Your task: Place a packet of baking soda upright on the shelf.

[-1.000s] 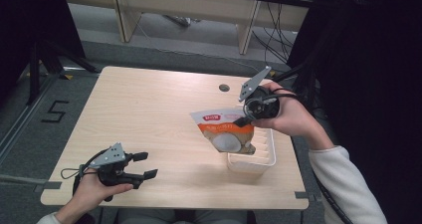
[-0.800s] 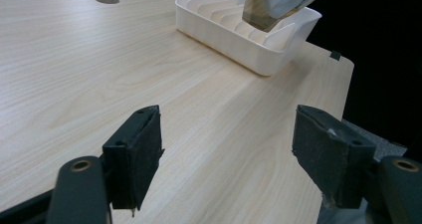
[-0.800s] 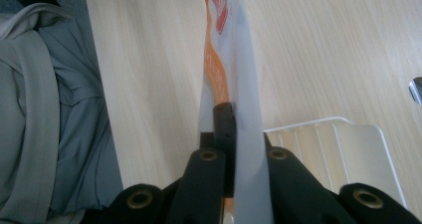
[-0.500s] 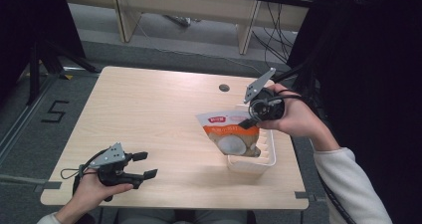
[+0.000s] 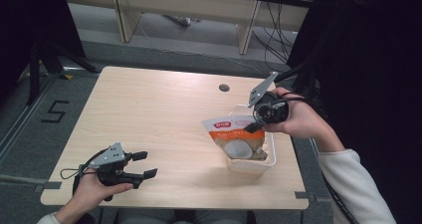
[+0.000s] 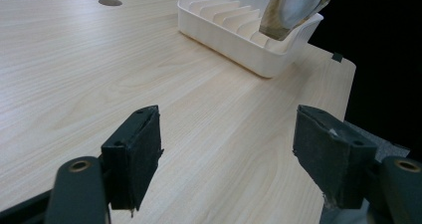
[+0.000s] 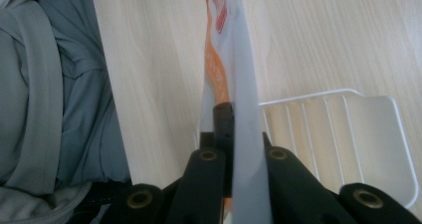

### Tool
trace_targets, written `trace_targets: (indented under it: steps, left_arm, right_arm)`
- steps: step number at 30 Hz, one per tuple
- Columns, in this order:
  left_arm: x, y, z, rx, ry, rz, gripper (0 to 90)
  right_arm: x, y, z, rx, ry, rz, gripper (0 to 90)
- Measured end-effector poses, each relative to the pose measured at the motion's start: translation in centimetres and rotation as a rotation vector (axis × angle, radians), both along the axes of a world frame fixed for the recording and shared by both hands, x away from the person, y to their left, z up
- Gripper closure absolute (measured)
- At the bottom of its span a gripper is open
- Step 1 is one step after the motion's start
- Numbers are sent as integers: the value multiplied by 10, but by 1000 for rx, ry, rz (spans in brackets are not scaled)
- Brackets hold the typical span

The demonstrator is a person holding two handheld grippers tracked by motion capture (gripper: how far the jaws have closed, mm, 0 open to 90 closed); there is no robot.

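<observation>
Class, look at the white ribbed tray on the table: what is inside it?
The lower end of an orange-and-white pouch, clamped by the right gripper, dips into the white tray. The pouch covers the tray's floor beneath it; bare ribs show beside it.

Even overhead light on the pale table (image 5: 164,114), dark surroundings at upper right and upper left of the high view, soft faint shadows, right claw (image 7: 234,129) view blurred up close, no glare

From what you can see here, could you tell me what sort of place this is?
Probably a lab or workshop set up for recording: a bare wooden table with a cable hole, loose cables on the floor behind, and a taped "5" beside it.
</observation>
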State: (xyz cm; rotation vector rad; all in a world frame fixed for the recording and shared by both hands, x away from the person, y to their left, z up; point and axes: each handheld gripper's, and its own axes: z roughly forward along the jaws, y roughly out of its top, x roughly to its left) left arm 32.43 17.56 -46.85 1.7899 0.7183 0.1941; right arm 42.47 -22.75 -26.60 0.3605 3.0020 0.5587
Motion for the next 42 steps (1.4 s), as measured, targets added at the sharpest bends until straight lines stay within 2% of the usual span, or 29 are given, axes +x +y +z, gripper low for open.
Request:
trace_targets:
  steps: [2,6,8,10,12,13,14,16,18,19,24,26,27,31,32,35,37,39,42]
  left_arm:
    - [0,0,0,0,-1,2,264]
    - [0,0,0,3,-2,3,262]
    - [0,0,0,2,-2,3,262]
    - [0,0,0,3,-3,5,262]
    - [0,0,1,5,-6,15,262]
    - [1,1,1,12,-29,-1,261]
    - [2,1,1,8,-30,-3,262]
    - [2,2,1,13,-28,2,261]
    - [0,1,1,2,-8,16,260]
    - [2,1,1,9,-29,-2,260]
    - [1,1,2,10,-26,4,262]
    - [0,1,2,-8,-6,16,262]
    - [0,1,2,-8,-6,15,262]
    - [0,1,2,1,-4,21,260]
    - [1,2,2,13,-26,1,261]
    - [2,1,2,7,-19,-2,262]
    - [2,0,2,8,-25,-4,262]
    - [1,0,3,22,-24,3,262]
    - [2,0,1,7,-24,-4,262]
  right_arm:
    - [0,-3,-1,0,12,-26,900]
    - [1,-6,-3,-1,3,-7,900]
    - [0,-7,-3,-8,16,-26,900]
    - [1,-8,-4,-9,14,-9,900]
    - [2,-9,-5,-11,15,-19,900]
    - [2,-9,-5,-10,15,-18,900]
    - [1,-10,-5,-14,21,-28,900]
    - [3,-11,-5,-17,17,-12,900]
    - [2,-11,-5,-25,20,-19,900]
    - [2,-12,-5,-30,19,-21,900]
    - [2,-14,-6,-29,19,-24,900]
    - [1,-15,-5,-34,23,-38,900]
    - [3,-15,-6,-32,19,-12,900]
    - [3,-14,-8,-43,30,-17,900]
    - [3,-14,-8,-44,28,-19,900]
    - [2,-15,-11,-44,33,-29,900]
    - [3,-15,-14,-48,32,-15,900]
    - [3,-17,-16,-51,36,-24,900]
    - [4,-18,-17,-46,31,-12,900]
